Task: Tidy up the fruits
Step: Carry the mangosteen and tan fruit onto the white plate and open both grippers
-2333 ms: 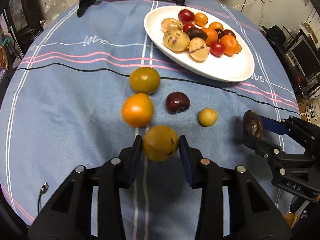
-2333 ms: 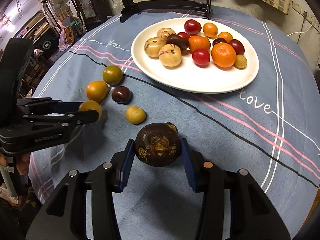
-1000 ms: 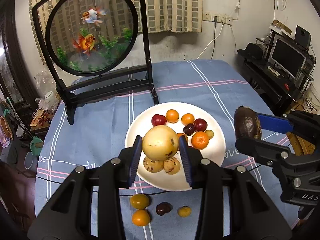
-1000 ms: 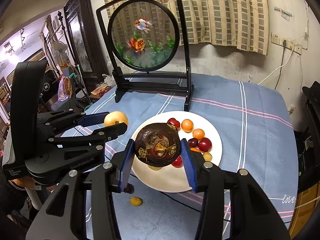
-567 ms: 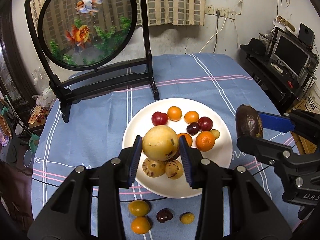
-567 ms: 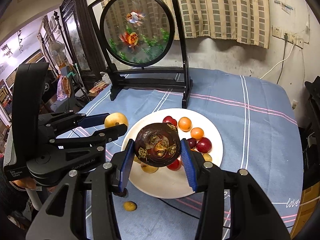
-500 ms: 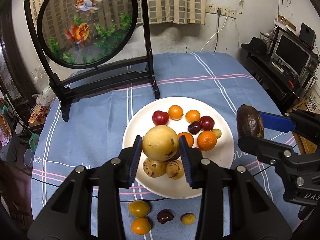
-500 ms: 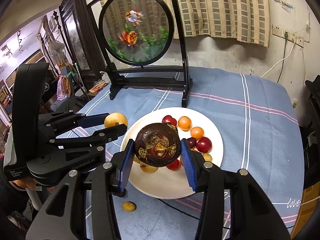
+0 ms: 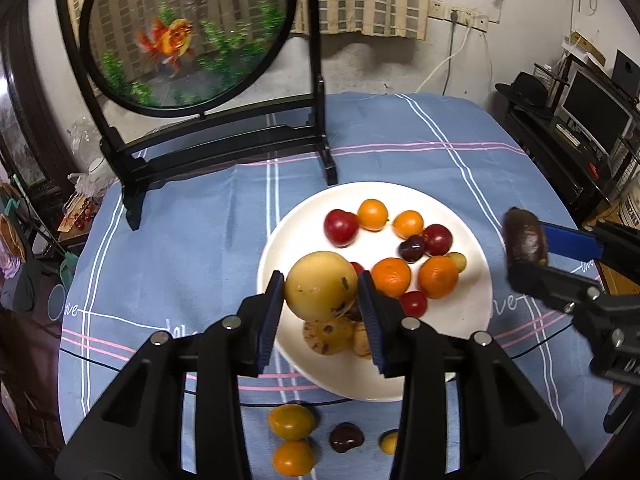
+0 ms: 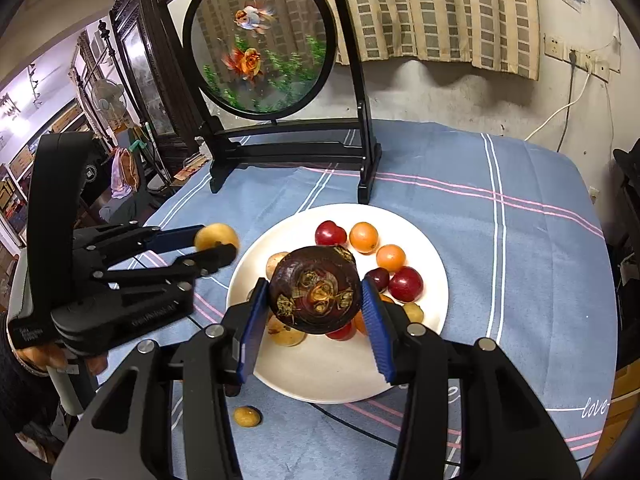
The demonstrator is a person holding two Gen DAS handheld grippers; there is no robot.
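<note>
My left gripper (image 9: 322, 286) is shut on a round yellow fruit (image 9: 322, 285), held in the air above the near left part of the white plate (image 9: 292, 240). My right gripper (image 10: 314, 296) is shut on a dark purple-brown fruit (image 10: 314, 295), also over the plate (image 10: 432, 252). The plate holds several red, orange and spotted tan fruits. Each gripper shows in the other view: the right gripper (image 9: 524, 252) with its dark fruit (image 9: 524, 236), the left gripper (image 10: 218, 246) with its yellow fruit (image 10: 216, 236).
On the blue striped tablecloth (image 9: 180, 240) in front of the plate lie a greenish-yellow fruit (image 9: 291, 421), an orange fruit (image 9: 293, 458), a dark fruit (image 9: 346, 437) and a small yellow fruit (image 10: 247, 416). A black-framed round goldfish screen (image 9: 184, 32) stands behind the plate.
Both grippers have sunk and moved closer to the plate, which looks larger now. Each still grips the same fruit.
</note>
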